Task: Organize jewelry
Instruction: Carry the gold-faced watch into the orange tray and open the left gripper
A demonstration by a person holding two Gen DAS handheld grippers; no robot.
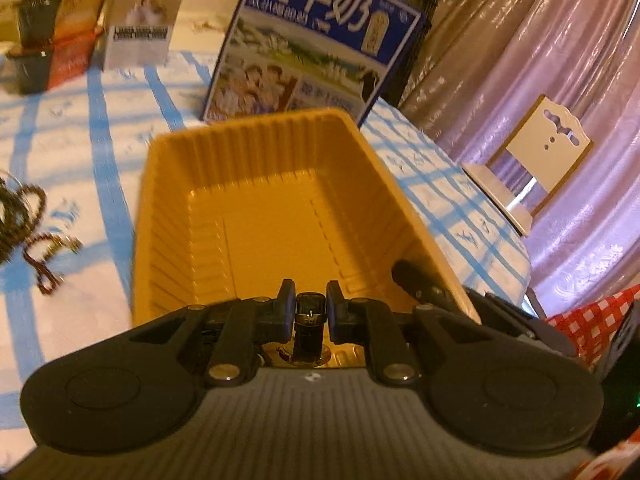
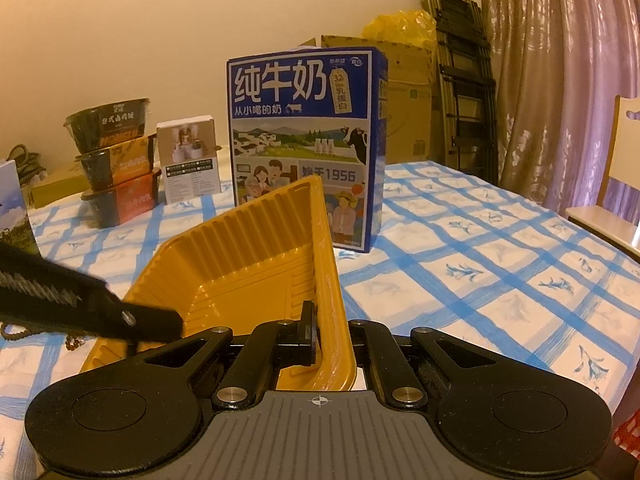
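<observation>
The left claw [image 1: 310,306] pinches a small black strap, maybe a watch band [image 1: 310,320], just over the near end of the yellow tray [image 1: 168,184]. The right claw [image 2: 326,336] is pressed tight on the tray's right wall, and that side tips up. The tray is bare inside, with ribbed walls. The left claw's dark finger pokes in over the tray from the left in the right view.

Left of the tray, dark bead strings [image 1: 24,216] and a small reddish bracelet [image 1: 46,260] lie on the blue checked cloth [image 2: 480,264]. They are blurry.

Right behind the tray stands a blue milk box [image 2: 304,140]. It says 纯牛奶, and lower down 1956. Left of it is a small white box [image 2: 188,160], then three stacked food bowls [image 2: 114,160]; the top one says 台式卤肉饭.

A white chair [image 1: 532,160] stands by the table's right edge, and shiny curtains [image 2: 560,80] hang behind it.
</observation>
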